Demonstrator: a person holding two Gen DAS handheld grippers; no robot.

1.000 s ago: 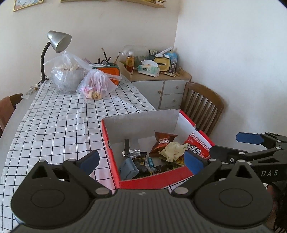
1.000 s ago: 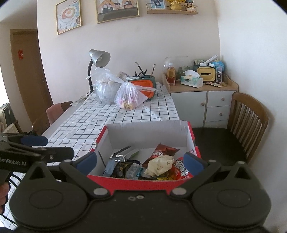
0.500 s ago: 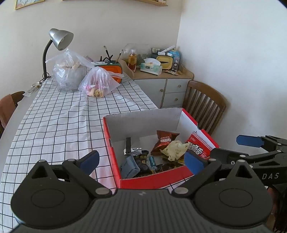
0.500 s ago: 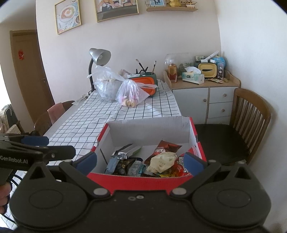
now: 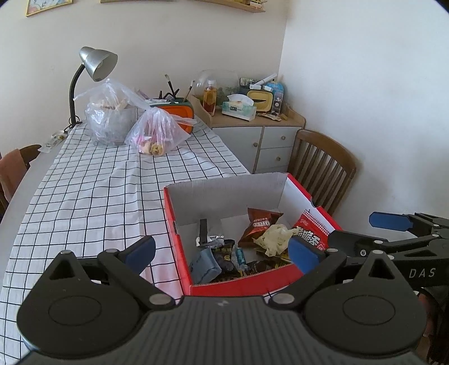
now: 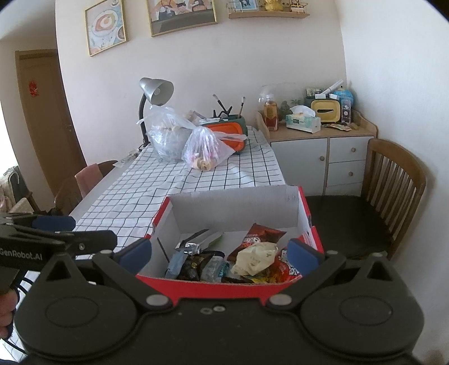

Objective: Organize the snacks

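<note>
Grippers (image 5: 221,251) (image 6: 219,251) gape empty above snack box (image 5: 241,285); right view alone shows door (image 6: 42,112).

Both grippers are drawing back and rising a little from the red box (image 5: 241,285). Through the left gripper (image 5: 221,251) view, the box sits lower and slightly farther right than a second ago, and more of the checked tablecloth (image 5: 92,193) shows ahead. Through the right gripper (image 6: 220,251) view, the box's near wall slides down toward the fingers, and the wall pictures (image 6: 182,15) come into sight.
</note>
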